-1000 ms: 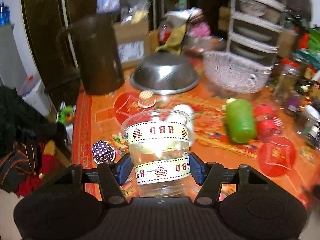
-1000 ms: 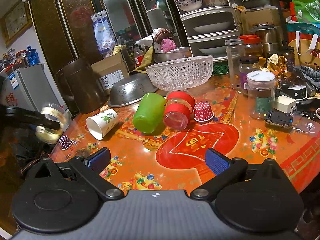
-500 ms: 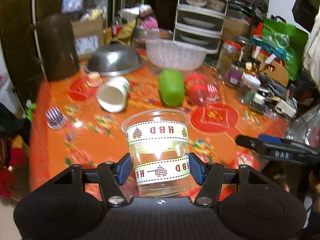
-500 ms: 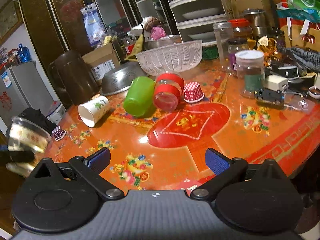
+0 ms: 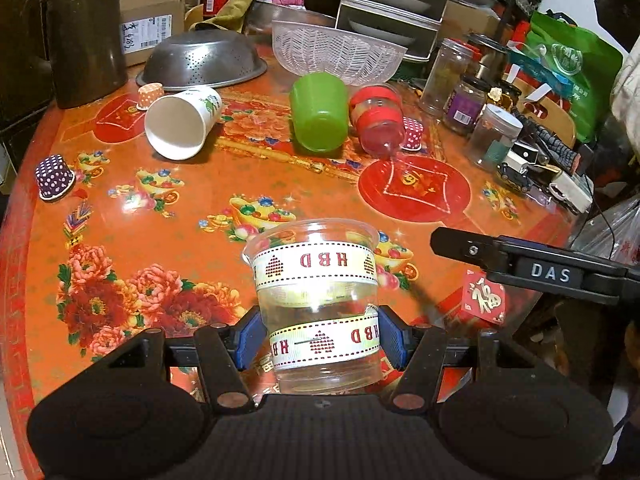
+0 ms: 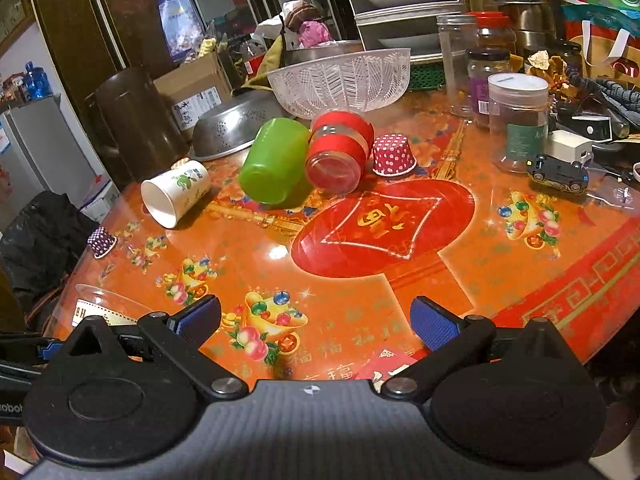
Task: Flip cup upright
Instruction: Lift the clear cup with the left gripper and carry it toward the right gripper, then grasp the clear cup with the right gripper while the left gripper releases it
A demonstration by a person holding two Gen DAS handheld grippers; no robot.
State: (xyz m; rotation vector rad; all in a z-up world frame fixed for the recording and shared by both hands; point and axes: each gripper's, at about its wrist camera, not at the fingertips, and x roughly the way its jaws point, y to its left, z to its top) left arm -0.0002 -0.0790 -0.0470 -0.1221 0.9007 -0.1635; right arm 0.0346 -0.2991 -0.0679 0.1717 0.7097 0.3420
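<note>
My left gripper (image 5: 320,340) is shut on a clear plastic cup (image 5: 316,280) with "HBD" ribbon bands, held mouth up over the near edge of the orange table (image 5: 180,184). The cup's rim also shows at the lower left of the right wrist view (image 6: 104,304). My right gripper (image 6: 316,320) is open and empty above the table's front edge; its side shows in the left wrist view (image 5: 520,268). A white paper cup (image 5: 182,122), a green cup (image 5: 318,112) and a red-banded glass cup (image 5: 378,120) lie on their sides mid-table.
A dark jug (image 5: 84,32), an upturned steel colander (image 5: 204,60) and a white plastic basket (image 5: 336,52) stand at the back. Jars (image 5: 494,136) and a toy truck (image 6: 564,160) crowd the right. Small paper cupcake cups (image 5: 54,178) sit upside down.
My left gripper has carried the clear cup right and inward over the table's near edge. The right gripper has shifted slightly closer to the table and stays open.
</note>
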